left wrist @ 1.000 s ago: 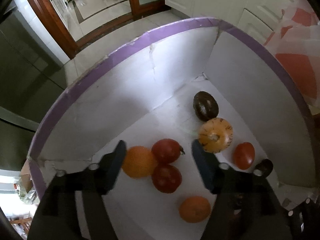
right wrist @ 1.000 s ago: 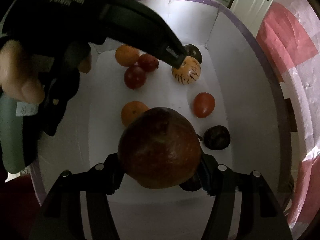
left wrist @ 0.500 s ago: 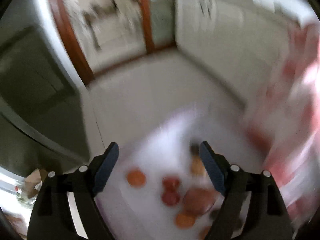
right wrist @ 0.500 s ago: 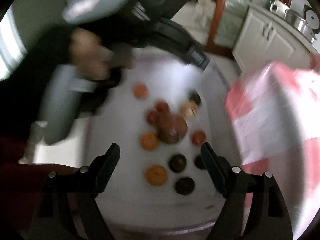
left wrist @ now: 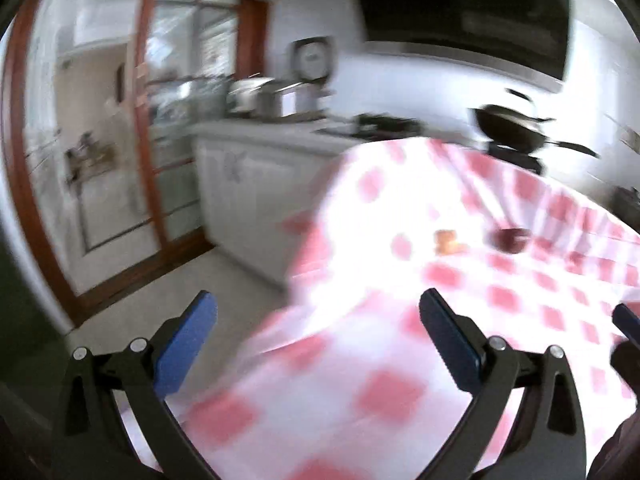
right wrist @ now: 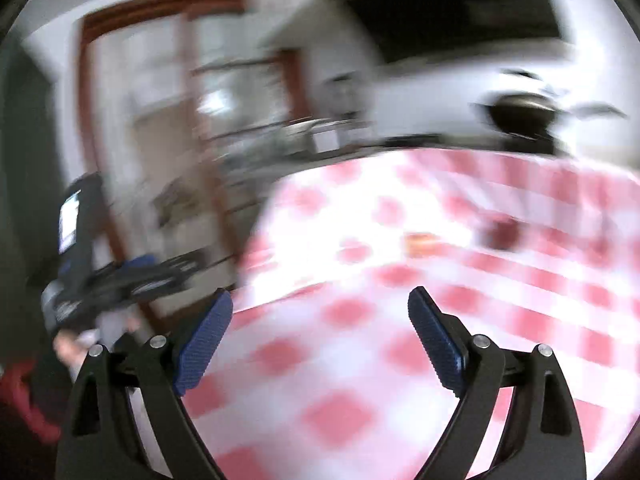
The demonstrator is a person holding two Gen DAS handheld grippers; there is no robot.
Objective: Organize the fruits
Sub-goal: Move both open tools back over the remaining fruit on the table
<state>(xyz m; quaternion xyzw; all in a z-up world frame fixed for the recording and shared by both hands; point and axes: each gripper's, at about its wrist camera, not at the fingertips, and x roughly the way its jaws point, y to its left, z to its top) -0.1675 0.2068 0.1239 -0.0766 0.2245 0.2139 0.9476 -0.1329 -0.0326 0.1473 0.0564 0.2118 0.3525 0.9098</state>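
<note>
Both views smeared by motion blur

Left gripper (left wrist: 318,334): jaws spread wide, having just been opening, nothing between the blue pads (left wrist: 186,346); only red-and-white checked tablecloth (left wrist: 400,360) beneath. Right gripper (right wrist: 320,334): likewise parted, also just been opening, gap bare over the same cloth (right wrist: 360,360)

Fruit far off on the cloth. In the left wrist view: small orange fruit (left wrist: 447,242) at about 1 o'clock from the jaws, dark red fruit (left wrist: 511,239) just beside it toward 3 o'clock, not touching. In the right wrist view: the same pair at about 1 o'clock, orange piece (right wrist: 420,244) and dark red piece (right wrist: 505,234) near each other; too blurred to name the kinds

At 9 o'clock in the right wrist view: the left gripper (right wrist: 132,276) seen from the side, held by a hand (right wrist: 74,344) at 8 o'clock. At 3 o'clock edge of the left wrist view: a sliver of blue pad (left wrist: 628,322) from the right gripper

Behind the table, toward 12 o'clock: white kitchen cabinets (left wrist: 248,188), a dark wok (left wrist: 516,130) at 2 o'clock, a wood-framed glass door (left wrist: 80,160) at 10 o'clock
</note>
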